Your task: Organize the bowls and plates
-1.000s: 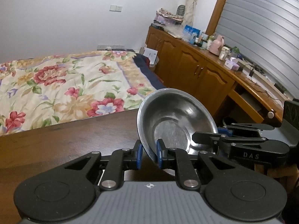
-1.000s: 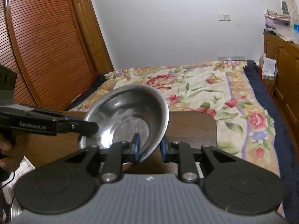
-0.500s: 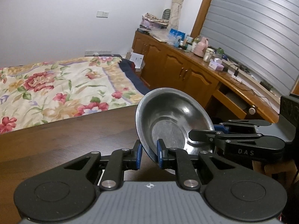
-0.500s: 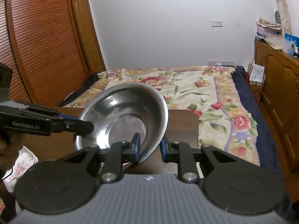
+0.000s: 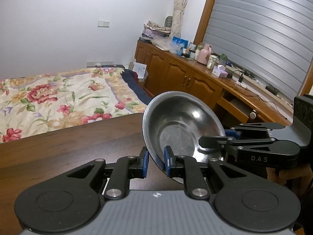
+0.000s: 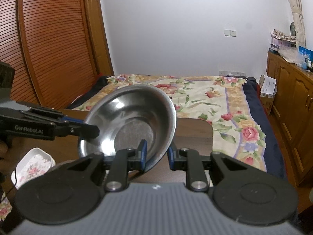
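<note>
Both claws have the steel bowl (image 5: 182,125) by opposite sides of its rim, and it hangs tilted above the dark wooden table (image 5: 68,145), touching nothing else that I can see. The left gripper (image 5: 155,161) has its blue pads either side of the near rim; the inner pad lies on the bowl's inside wall, but the outer one seems to stand a little off the metal, so I cannot tell whether that claw truly bites. The right gripper (image 6: 156,154) looks the same from its own side: one pad in the bowl, the other with a sliver of gap beyond the rim, so its bite is just as uncertain.

To do this well, I would say one claw should take a firm hold before the other gives way, and the bowl should be levelled before it goes down, since thin polished steel slides easily between pads.

Both tools are held low and nearly level, meeting almost at right angles across the bowl. Down to the left of the right claw, a flowered white dish (image 6: 33,166) waits on the table, perhaps the place for stacking.
</note>
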`<state>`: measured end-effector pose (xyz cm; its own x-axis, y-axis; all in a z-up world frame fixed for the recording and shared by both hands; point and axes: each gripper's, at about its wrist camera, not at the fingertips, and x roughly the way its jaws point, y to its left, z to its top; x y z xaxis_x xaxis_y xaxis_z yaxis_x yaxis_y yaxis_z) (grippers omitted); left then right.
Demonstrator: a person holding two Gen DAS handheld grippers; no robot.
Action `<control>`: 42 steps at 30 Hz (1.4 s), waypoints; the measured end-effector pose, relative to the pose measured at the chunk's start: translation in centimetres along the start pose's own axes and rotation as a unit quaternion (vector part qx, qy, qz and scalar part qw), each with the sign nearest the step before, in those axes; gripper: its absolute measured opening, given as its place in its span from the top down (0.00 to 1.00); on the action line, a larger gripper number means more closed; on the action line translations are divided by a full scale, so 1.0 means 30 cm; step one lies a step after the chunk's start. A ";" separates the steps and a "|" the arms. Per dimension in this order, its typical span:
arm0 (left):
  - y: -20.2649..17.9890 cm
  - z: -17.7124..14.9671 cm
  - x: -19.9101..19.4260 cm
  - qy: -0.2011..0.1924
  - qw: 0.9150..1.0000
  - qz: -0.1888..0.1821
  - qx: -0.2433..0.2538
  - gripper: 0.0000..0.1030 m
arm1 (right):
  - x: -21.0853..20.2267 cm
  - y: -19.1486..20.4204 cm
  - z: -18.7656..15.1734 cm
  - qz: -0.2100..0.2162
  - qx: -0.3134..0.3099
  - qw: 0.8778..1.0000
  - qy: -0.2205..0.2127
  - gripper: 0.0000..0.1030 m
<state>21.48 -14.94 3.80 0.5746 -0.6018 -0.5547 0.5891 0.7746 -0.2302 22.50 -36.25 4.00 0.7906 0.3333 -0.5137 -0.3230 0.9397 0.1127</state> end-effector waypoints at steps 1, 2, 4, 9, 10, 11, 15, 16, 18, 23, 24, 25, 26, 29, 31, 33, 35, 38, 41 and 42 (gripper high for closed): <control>0.000 -0.004 -0.015 -0.002 1.000 0.000 0.000 0.82 | -0.006 0.008 -0.001 0.001 0.000 1.000 0.000 0.77; -0.001 -0.006 -0.024 -0.003 1.000 0.000 0.000 0.82 | -0.012 0.017 -0.003 0.002 0.000 1.000 -0.001 0.77; 0.003 -0.016 -0.044 -0.007 1.000 0.001 -0.004 0.82 | -0.020 0.034 -0.010 0.003 0.001 1.000 -0.001 0.76; 0.010 -0.054 -0.092 -0.012 1.000 -0.001 -0.013 0.82 | -0.038 0.073 -0.029 0.006 0.001 1.000 -0.001 0.76; 0.012 -0.058 -0.100 -0.013 1.000 -0.001 -0.014 0.82 | -0.044 0.083 -0.036 0.008 0.002 1.000 0.000 0.76; 0.012 -0.067 -0.114 -0.013 1.000 -0.001 -0.015 0.82 | -0.046 0.089 -0.042 0.010 0.003 1.000 0.001 0.76; 0.014 -0.110 -0.158 -0.010 1.000 0.002 -0.017 0.82 | -0.049 0.120 -0.079 0.024 0.014 1.000 0.008 0.76; 0.015 -0.127 -0.167 -0.007 1.000 0.004 -0.018 0.82 | -0.049 0.133 -0.093 0.026 0.015 0.999 0.011 0.76; 0.017 -0.163 -0.180 -0.001 1.000 0.004 -0.019 0.82 | -0.045 0.148 -0.119 0.032 0.020 0.999 0.017 0.76; 0.035 -0.235 -0.200 0.013 0.999 0.008 -0.035 0.82 | -0.034 0.193 -0.165 0.042 0.028 0.998 0.030 0.76; 0.037 -0.246 -0.202 0.015 0.999 0.010 -0.038 0.82 | -0.031 0.200 -0.171 0.044 0.030 0.998 0.031 0.76; 0.039 -0.256 -0.206 0.017 0.999 0.013 -0.041 0.82 | -0.029 0.209 -0.178 0.046 0.030 0.998 0.033 0.76; 0.041 -0.266 -0.211 0.017 0.999 0.016 -0.043 0.82 | -0.031 0.218 -0.186 0.048 0.030 0.998 0.034 0.76; 0.044 -0.297 -0.229 0.017 0.999 0.024 -0.043 0.82 | -0.026 0.239 -0.204 0.053 0.029 0.998 0.035 0.76; 0.047 -0.316 -0.238 0.017 0.998 0.031 -0.043 0.82 | -0.020 0.253 -0.216 0.056 0.028 0.997 0.034 0.76; 0.055 -0.335 -0.243 0.016 0.998 0.036 -0.047 0.82 | -0.012 0.262 -0.230 0.059 0.030 0.997 0.030 0.76; 0.062 -0.355 -0.248 0.014 0.998 0.043 -0.049 0.82 | 0.001 0.262 -0.243 0.063 0.038 0.997 0.026 0.76; 0.065 -0.381 -0.254 0.005 0.997 0.057 -0.046 0.82 | 0.007 0.271 -0.273 0.066 0.049 0.996 0.016 0.76; 0.062 -0.413 -0.261 -0.008 0.997 0.067 -0.048 0.82 | 0.007 0.268 -0.296 0.068 0.068 0.995 0.004 0.76; 0.059 -0.421 -0.260 -0.011 0.996 0.070 -0.047 0.81 | 0.005 0.267 -0.303 0.067 0.073 0.995 0.000 0.76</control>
<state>10.86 -6.43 -2.37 0.6600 -0.4907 -0.5689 0.4480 0.8649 -0.2263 15.29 -29.37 -2.90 0.7459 0.4564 -0.4851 -0.3467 0.8879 0.3024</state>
